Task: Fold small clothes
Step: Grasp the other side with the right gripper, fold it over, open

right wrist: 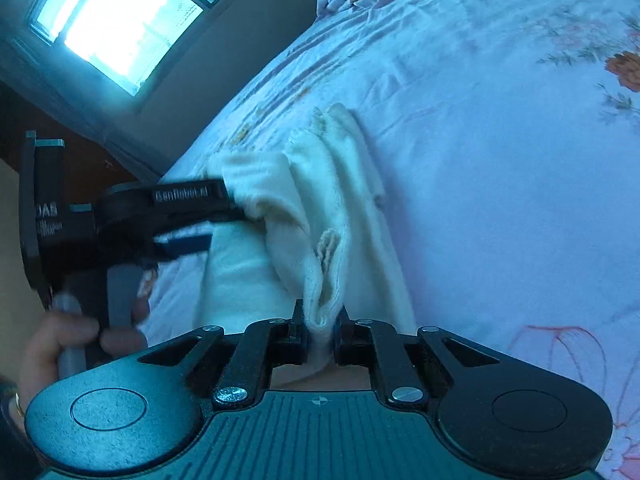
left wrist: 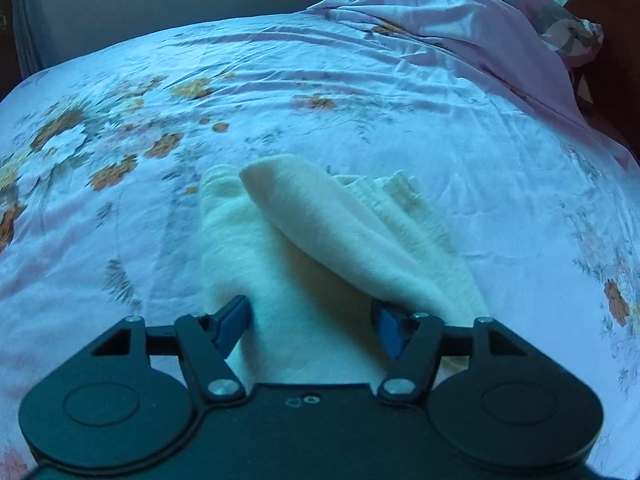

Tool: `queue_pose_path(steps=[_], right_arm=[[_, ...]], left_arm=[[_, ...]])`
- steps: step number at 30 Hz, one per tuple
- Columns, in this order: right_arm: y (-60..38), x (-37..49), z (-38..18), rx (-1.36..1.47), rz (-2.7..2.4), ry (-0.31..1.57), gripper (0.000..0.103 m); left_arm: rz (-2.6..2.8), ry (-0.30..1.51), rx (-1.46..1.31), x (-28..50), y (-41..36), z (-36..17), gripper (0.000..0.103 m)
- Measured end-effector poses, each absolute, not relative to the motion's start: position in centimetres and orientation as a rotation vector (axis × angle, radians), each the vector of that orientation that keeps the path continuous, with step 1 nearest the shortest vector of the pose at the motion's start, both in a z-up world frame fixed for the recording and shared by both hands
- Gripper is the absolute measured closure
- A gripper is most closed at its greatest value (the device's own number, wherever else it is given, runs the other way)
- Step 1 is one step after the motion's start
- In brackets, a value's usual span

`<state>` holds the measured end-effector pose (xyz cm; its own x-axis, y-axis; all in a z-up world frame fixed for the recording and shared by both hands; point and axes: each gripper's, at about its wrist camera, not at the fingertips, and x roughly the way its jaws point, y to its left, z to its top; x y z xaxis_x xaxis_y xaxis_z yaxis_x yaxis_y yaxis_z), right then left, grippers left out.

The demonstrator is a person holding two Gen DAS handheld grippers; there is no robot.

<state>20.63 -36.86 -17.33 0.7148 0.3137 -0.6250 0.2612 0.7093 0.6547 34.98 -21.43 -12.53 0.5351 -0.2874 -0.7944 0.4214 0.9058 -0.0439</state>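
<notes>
On floral bedsheet (left wrist: 360, 92), cream cloth (left wrist: 304, 240), right tongs (right wrist: 322, 330) clamping it, left tongs (left wrist: 310, 324) apart.

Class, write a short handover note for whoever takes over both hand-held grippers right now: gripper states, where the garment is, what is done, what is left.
Right hand-held gripper: shut, pinching a bunched edge of the cream garment.
Left hand-held gripper: open, jaws astride the cloth, not gripping.
Garment lies on the floral bedsheet, one flap partly turned over the rest.
Done: right edge gripped, first fold under way.
Left: probably grip with the left, finish folding, flatten.
</notes>
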Motion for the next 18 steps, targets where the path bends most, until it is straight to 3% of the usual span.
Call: queue_pose_path(steps=[7,10,11,13,15,16,18], right_arm=[[-37.8,19.0,-17.5,0.819,0.056,0.803,0.089],[-38.3,19.6,-17.2,0.862,0.101,0.772,0.034],[-38.3,19.9,-17.1,0.876,0.112,0.768,0.032],[-37.8,20.7,-16.8,0.848,0.092,0.771,0.032],[-37.3,21.4,-16.7,0.819,0.058,0.763,0.056],[-37.1,22.0,-16.7,0.812,0.048,0.777,0.088],[-36.8,22.1,-16.6,0.783,0.026,0.789,0.092]], left_arm=[[-0.529,0.892,0.096,32.9,-22.0,-11.7,0.036],[-0.462,0.86,0.085,31.6,-18.5,-11.1,0.032],[-0.435,0.854,0.076,31.3,-17.2,-10.9,0.032],[-0.406,0.846,0.064,30.3,-14.8,-10.9,0.032],[-0.365,0.839,0.076,29.3,-12.9,-11.2,0.031],[-0.346,0.84,0.078,28.9,-12.0,-11.3,0.031],[-0.329,0.856,0.068,28.5,-10.8,-11.7,0.031]])
